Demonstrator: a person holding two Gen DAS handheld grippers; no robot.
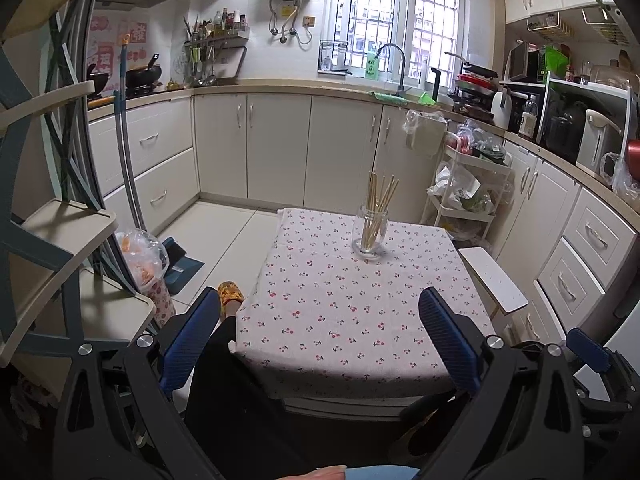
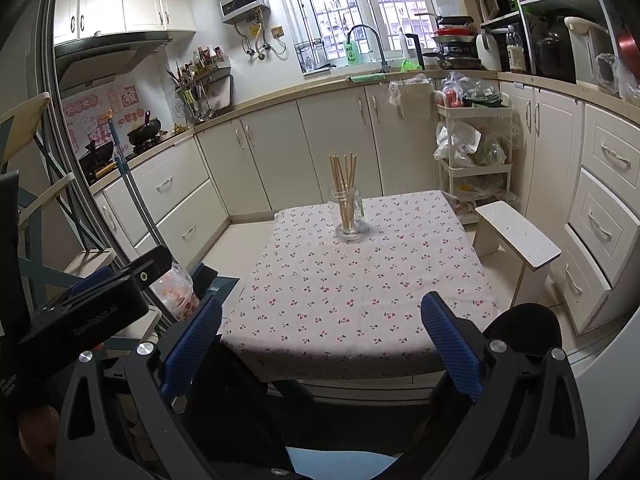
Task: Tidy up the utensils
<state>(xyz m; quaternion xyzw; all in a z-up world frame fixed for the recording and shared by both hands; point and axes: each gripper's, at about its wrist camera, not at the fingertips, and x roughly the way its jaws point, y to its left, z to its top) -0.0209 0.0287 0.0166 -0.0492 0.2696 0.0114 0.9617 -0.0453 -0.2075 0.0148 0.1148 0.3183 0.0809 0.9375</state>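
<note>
A clear glass jar [image 1: 372, 236] stands upright on the far part of a small table with a cherry-print cloth [image 1: 328, 312]. Several wooden chopsticks [image 1: 382, 196] stand in the jar. The jar [image 2: 347, 216] and chopsticks [image 2: 344, 176] also show in the right wrist view, on the cloth [image 2: 360, 292]. My left gripper [image 1: 320, 340] is open and empty, held back over the table's near edge. My right gripper [image 2: 320, 344] is open and empty, also at the near edge. The left gripper's body [image 2: 92, 304] shows at the left of the right wrist view.
A white stool [image 2: 516, 240] stands right of the table, with a white trolley of bags [image 2: 472, 152] behind it. Cabinets [image 1: 280, 144] line the back and right. A shelf rack [image 1: 60, 240], a mop handle [image 1: 128, 160] and a plastic bag [image 1: 144, 256] are left.
</note>
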